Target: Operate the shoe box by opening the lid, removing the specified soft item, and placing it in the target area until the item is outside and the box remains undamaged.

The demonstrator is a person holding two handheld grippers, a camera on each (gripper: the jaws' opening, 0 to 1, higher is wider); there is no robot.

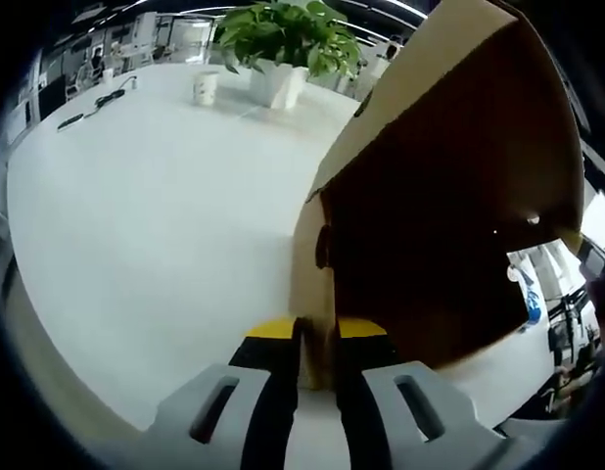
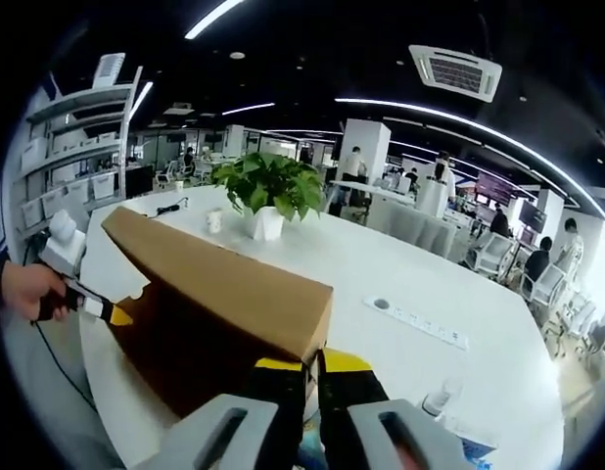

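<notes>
**Cardboard lid pinched at both ends above a white table**

Yellow-tipped black jaws of the left tongs [image 1: 317,338] are seen closed on a thin cardboard edge of the shoe box lid [image 1: 449,196] in the left gripper view, the flap rising steeply from between them with its dark brown inner face turned to the camera. In the right gripper view, the right tongs [image 2: 312,370] are likewise clamped on a corner of the same lid [image 2: 219,279], whose tan outer face stretches away to the left. At its far end the left tongs [image 2: 105,310] are seen gripping it, held by a person's hand [image 2: 23,289].

A large white table [image 1: 156,225] is shown beneath, smooth and rounded at its near edge. Toward its far edge a potted plant [image 2: 268,196] in a white pot is placed, with a white cup [image 1: 206,88] just beside it and a dark cable [image 1: 105,100] lying near the far left corner. A power strip [image 2: 420,321] is set into the table toward the right edge, and a plastic bottle [image 2: 438,399] stands near the right tongs. An open office is seen beyond, with white shelving [image 2: 82,147], ceiling light strips, a ceiling air vent [image 2: 454,70], pillars, and seated people at distant desks.
</notes>
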